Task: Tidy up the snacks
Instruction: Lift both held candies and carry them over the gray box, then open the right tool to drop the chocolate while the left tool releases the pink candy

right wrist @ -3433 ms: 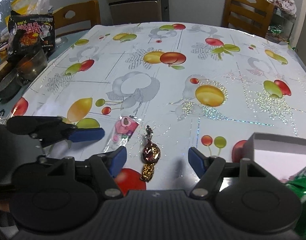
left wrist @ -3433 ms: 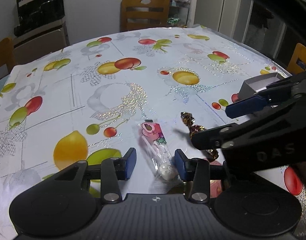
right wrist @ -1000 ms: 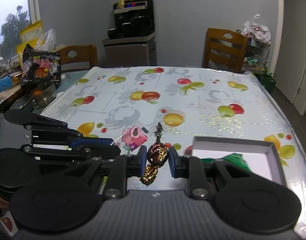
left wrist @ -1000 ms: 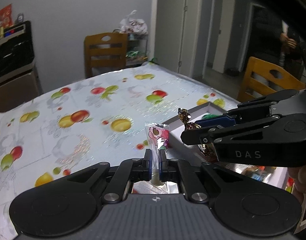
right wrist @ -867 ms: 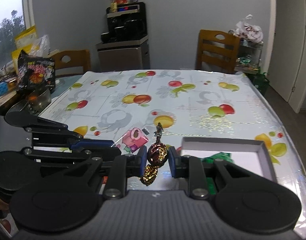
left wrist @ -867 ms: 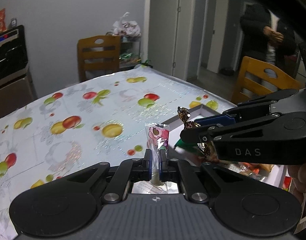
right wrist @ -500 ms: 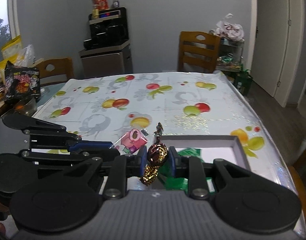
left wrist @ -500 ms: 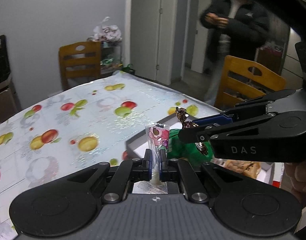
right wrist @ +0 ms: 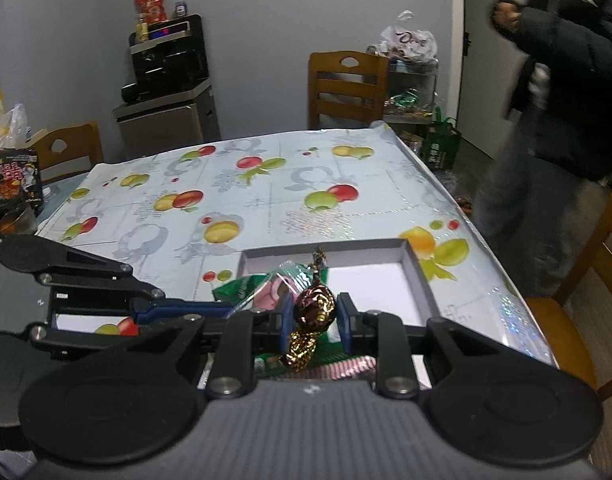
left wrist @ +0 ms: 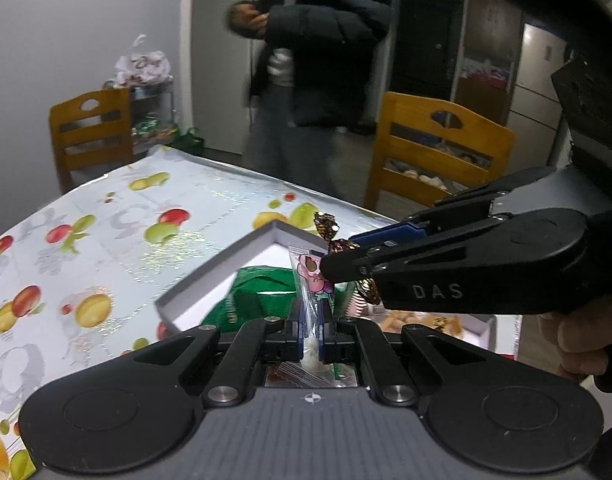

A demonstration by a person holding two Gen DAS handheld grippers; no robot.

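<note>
Two tongs pinch a crinkly foil candy (right wrist: 314, 307) and a clear lollipop sachet (left wrist: 307, 280)

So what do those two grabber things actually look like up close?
Each hand-held gripper is matte black plastic: a ribbed grey-black body with two round discs, silver pivot screws, and angled link arms ending in blue finger pads. The right one carries "DAS" lettering; the left one shows a small cross mark.
</note>
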